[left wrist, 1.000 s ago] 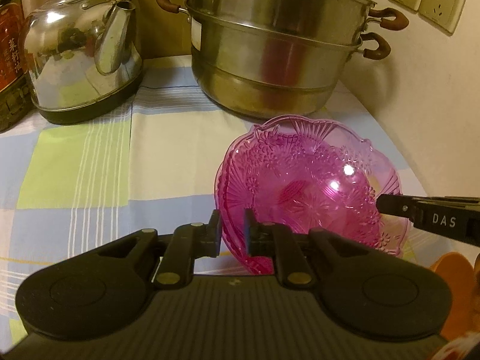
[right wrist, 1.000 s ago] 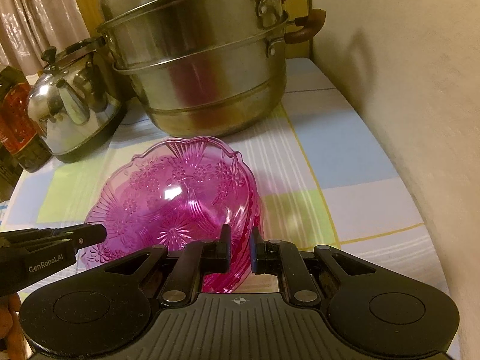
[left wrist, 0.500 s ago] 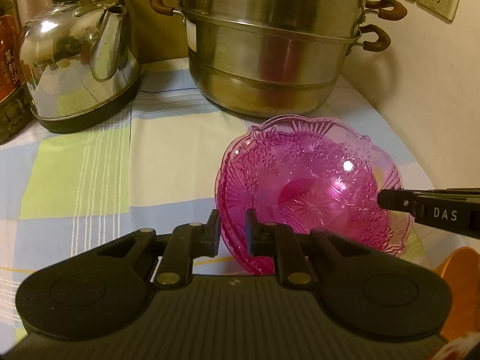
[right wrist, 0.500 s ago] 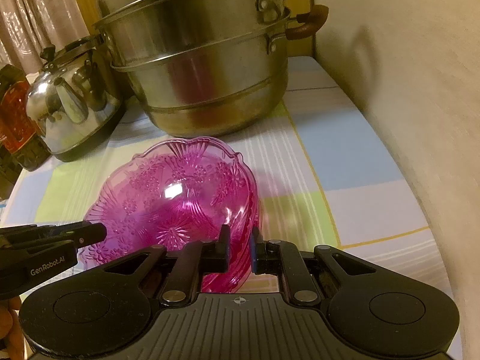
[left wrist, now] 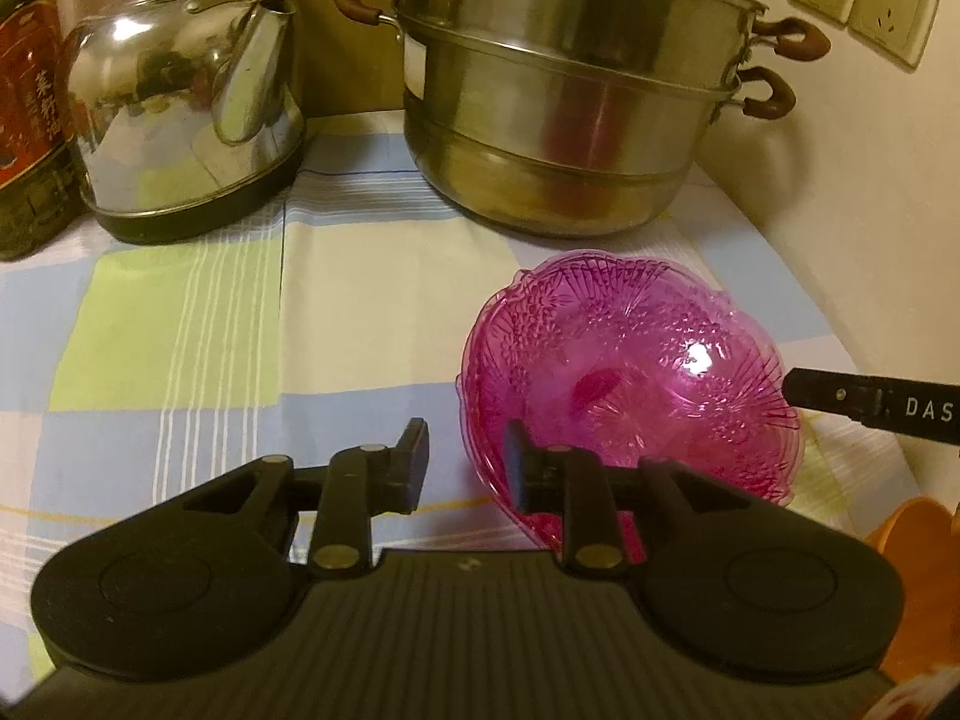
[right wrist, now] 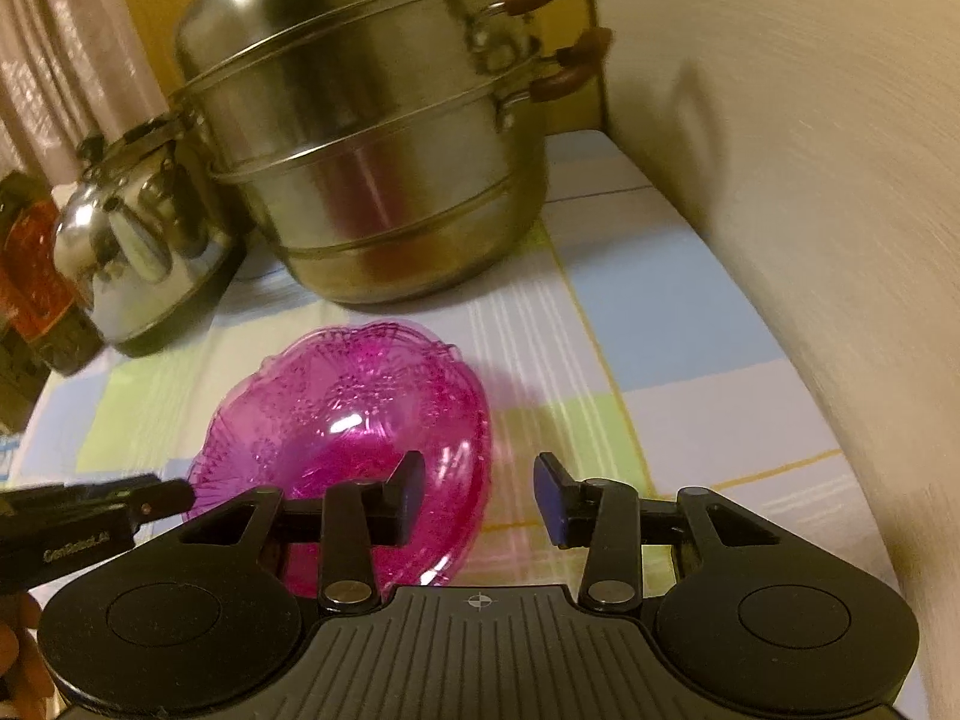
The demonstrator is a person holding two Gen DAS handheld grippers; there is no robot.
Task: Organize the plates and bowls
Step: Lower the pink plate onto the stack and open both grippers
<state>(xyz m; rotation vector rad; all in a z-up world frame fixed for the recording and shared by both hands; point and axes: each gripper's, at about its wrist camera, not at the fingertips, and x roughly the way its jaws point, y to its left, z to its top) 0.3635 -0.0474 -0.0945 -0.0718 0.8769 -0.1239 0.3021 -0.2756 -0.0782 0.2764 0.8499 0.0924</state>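
Note:
A pink patterned see-through bowl (left wrist: 630,384) (right wrist: 336,414), seemingly nested in another like it, rests on the checked tablecloth (left wrist: 180,324) in front of the steamer pot. My left gripper (left wrist: 465,465) is at its left rim. The jaws are opening; the rim runs between them and the pads stand off it. My right gripper (right wrist: 480,498) straddles the right rim. Its jaws are opening too, with one finger inside the bowl, one outside, and neither pressing. Each gripper's tip shows at the edge of the other's view: right gripper (left wrist: 870,402), left gripper (right wrist: 120,504).
A tall steel steamer pot (left wrist: 576,120) stands behind the bowl, a steel kettle (left wrist: 180,120) to its left, and an oil bottle (left wrist: 30,120) at the far left. The wall with sockets (left wrist: 858,0) closes the right side. An orange object (left wrist: 912,570) sits at the lower right.
Both grippers were shut on the bowl's rim and have now parted from it. The bowl has settled lower and flatter on the cloth.

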